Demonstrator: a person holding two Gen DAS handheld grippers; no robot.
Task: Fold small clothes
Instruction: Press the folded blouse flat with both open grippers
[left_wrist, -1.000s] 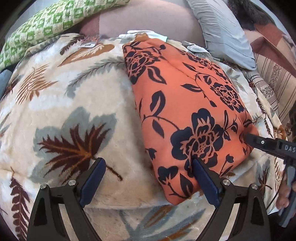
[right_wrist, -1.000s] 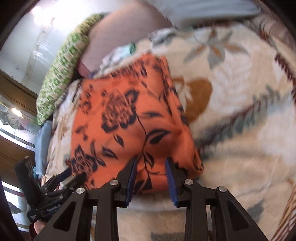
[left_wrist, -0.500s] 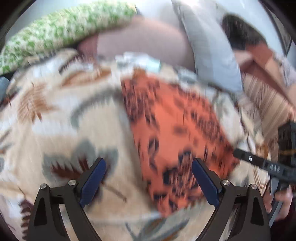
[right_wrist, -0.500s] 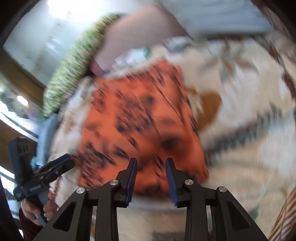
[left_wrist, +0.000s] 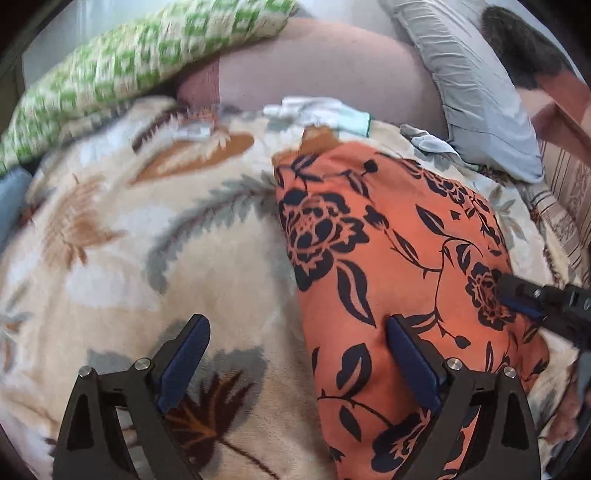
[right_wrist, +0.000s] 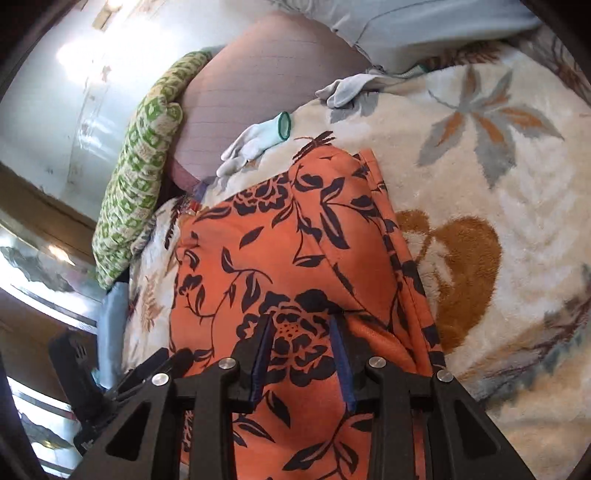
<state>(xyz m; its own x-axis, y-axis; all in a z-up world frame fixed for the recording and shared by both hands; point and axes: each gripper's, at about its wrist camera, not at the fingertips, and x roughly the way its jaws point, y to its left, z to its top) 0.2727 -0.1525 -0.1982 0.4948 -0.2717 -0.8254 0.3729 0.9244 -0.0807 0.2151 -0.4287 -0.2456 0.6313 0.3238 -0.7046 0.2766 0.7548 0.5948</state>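
Note:
An orange garment with a dark floral print (left_wrist: 399, 266) lies folded in a long strip on a cream leaf-patterned blanket (left_wrist: 147, 240). It also shows in the right wrist view (right_wrist: 280, 258). My left gripper (left_wrist: 295, 354) is wide open, its right finger over the garment's near left edge, its left finger over the blanket. My right gripper (right_wrist: 301, 332) hovers over the garment's near part with its jaws a narrow gap apart and nothing between them. The right gripper also shows at the right edge of the left wrist view (left_wrist: 524, 299).
A green patterned pillow (left_wrist: 129, 62), a mauve pillow (left_wrist: 325, 77) and a grey pillow (left_wrist: 476, 81) lie at the back. Pale gloves (right_wrist: 258, 142) and a small grey cloth (left_wrist: 428, 142) lie beyond the garment. A striped cover (left_wrist: 565, 206) is at right.
Both grippers pulled back and up, then came in again over the garment's near end. The garment has not changed shape. Neither gripper's jaw gap changed.

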